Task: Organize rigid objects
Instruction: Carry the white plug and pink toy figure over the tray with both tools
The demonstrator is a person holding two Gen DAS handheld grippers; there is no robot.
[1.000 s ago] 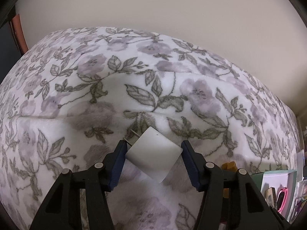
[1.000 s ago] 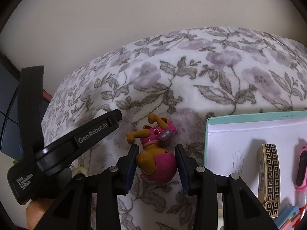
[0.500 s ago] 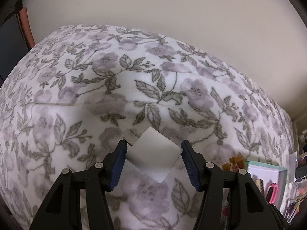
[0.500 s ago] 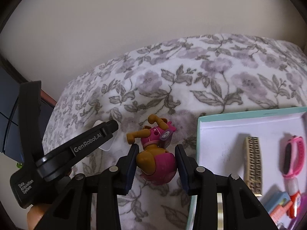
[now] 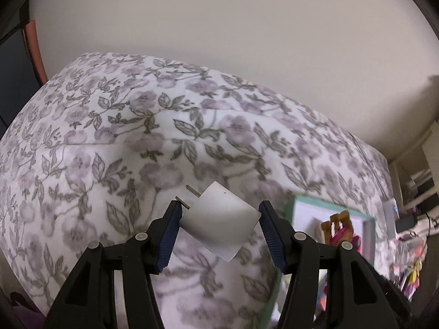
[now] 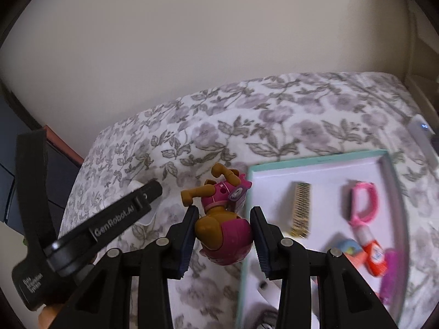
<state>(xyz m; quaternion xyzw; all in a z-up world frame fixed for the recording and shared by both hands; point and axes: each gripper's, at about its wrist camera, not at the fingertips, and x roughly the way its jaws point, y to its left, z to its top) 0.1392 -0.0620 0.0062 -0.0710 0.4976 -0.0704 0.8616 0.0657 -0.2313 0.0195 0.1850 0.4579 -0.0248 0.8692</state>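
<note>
So on my left feed, the left gripper [image 5: 219,213] is pinching a white boxy plastic plug adapter with two metal prongs [image 5: 219,222], both blue pads pressed on its sides, prongs sticking out toward 10 o'clock. It's up in the air over the white fleece blanket with the purple flower and grey leaf print [image 5: 109,137]. At about 4 o'clock I can see a corner of the shallow mint-rimmed white cardboard tray [image 5: 370,235].

Over on the right feed, the right gripper [image 6: 223,235] is clamped on a pink and tan plastic puppy toy figure [image 6: 222,230], squeezing its round lower half, legs pointing up toward 12. It's hanging right over the tray's left rim [image 6: 244,219]. Inside the tray, around 3 o'clock, there's a gold patterned bar [image 6: 300,209], a pink wristband [image 6: 363,203] and an orange-and-white tube [image 6: 373,255], all a bit blurry. The other gripper shows at 9 o'clock.
</note>
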